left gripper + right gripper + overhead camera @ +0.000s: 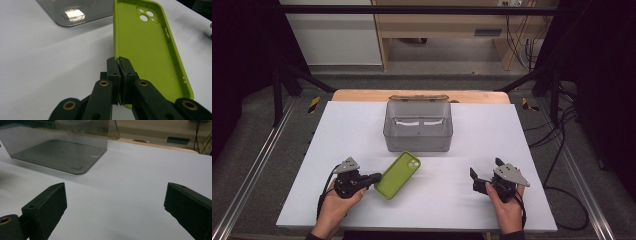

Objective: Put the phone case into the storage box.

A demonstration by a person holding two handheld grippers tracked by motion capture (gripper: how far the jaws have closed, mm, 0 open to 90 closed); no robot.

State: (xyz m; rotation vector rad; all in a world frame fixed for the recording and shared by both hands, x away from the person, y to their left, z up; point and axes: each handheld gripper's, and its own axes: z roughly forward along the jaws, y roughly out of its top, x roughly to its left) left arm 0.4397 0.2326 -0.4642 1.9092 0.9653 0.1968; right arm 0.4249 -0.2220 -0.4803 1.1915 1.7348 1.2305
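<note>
A person's two hands rest on a white table (492,135), each holding a two-jaw gripper. The left gripper (374,177) sits at the near left and points toward the middle of the table; seen from the left gripper view, its black jaws are pressed together on the thin rim of a lime-green phone case (147,47), pinching one long edge near a corner. The case shows its hollow inside face, with the camera cut-outs at the far end, and from the high view it lies at a slant between the left gripper and a box, its far end close to the box's front wall.

That smoky, see-through plastic box (418,126) stands at the middle of the table toward the far edge, with nothing visible on its floor beyond pale reflections.

The right gripper (484,175) is held at the near right, well apart from both case and box. Its jaws stand wide apart with bare tabletop between them, and the box shows ahead and to one side in the right gripper view.
</note>
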